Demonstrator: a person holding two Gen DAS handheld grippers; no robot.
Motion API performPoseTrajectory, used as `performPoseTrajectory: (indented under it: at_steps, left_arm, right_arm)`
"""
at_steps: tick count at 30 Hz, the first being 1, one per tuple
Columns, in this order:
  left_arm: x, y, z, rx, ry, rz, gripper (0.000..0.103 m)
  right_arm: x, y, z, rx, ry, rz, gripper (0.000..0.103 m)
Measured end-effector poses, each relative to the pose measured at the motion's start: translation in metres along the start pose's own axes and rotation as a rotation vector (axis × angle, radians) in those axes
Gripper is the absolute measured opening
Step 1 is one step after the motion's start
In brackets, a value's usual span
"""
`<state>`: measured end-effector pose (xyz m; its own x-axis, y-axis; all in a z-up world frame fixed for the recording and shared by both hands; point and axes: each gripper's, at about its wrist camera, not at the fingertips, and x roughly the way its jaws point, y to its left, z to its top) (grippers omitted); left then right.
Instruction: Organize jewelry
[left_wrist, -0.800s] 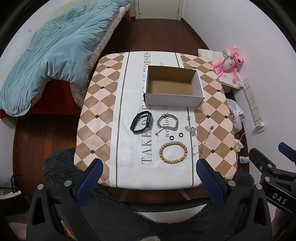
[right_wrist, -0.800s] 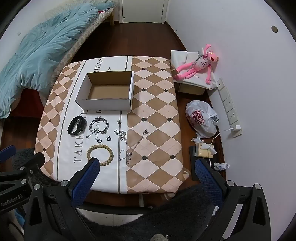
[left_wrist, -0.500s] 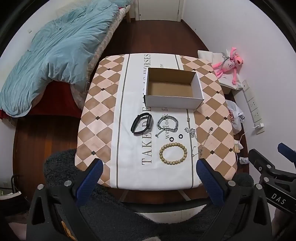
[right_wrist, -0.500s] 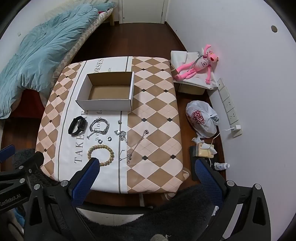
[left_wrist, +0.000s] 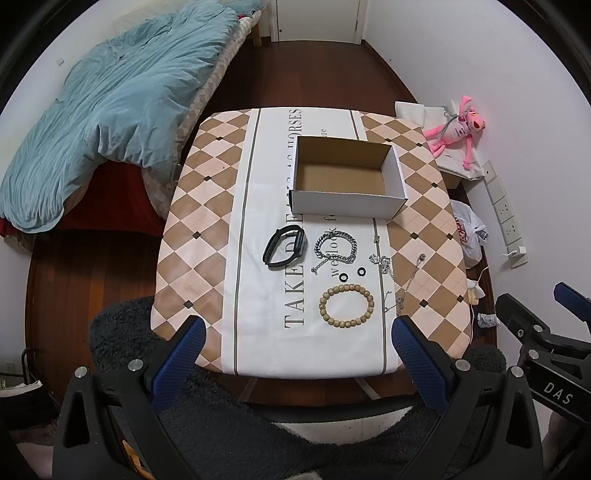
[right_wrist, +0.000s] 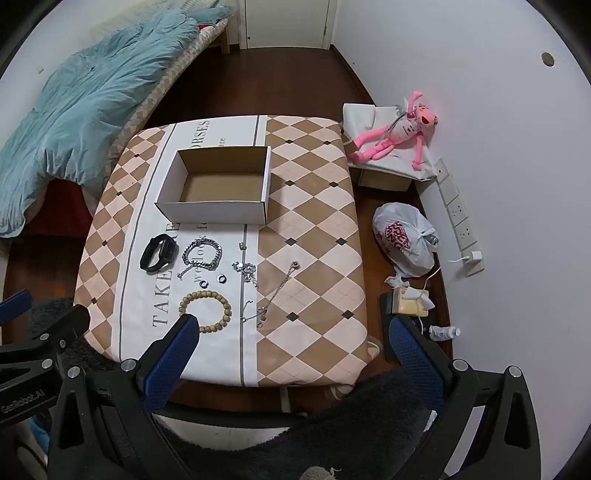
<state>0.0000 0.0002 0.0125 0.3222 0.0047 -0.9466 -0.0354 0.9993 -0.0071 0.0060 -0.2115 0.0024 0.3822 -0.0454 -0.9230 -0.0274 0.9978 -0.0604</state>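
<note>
An empty white cardboard box (left_wrist: 347, 177) (right_wrist: 218, 184) stands on the checked tablecloth (left_wrist: 207, 206). In front of it lie a black wristband (left_wrist: 284, 245) (right_wrist: 158, 253), a silver chain bracelet (left_wrist: 335, 246) (right_wrist: 201, 254), two small dark rings (left_wrist: 352, 275) (right_wrist: 212, 281), a wooden bead bracelet (left_wrist: 346, 310) (right_wrist: 205, 306) and thin silver chains (left_wrist: 391, 275) (right_wrist: 266, 288). My left gripper (left_wrist: 295, 343) is open and empty, above the table's near edge. My right gripper (right_wrist: 291, 343) is open and empty, near the bead bracelet.
A bed with a blue quilt (left_wrist: 110, 103) is on the left. A pink plush toy (right_wrist: 399, 136), a white plastic bag (right_wrist: 402, 240) and small items (right_wrist: 410, 299) lie on the floor to the right, by the wall. A dark fluffy seat (left_wrist: 258, 424) is below me.
Both views have shifted very slightly; the table sits a touch lower in frame. Nothing on the table has moved and both grippers stay open.
</note>
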Motion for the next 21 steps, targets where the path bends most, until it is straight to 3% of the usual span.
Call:
performPoseTrajectory:
  at_steps: [21]
  left_arm:
    - [-0.0054, 0.0018, 0.0015, -0.003, -0.014, -0.008, 0.103]
  right_arm:
    - [-0.0095, 0.0004, 0.0026, 0.001, -0.019, 0.003, 0.103]
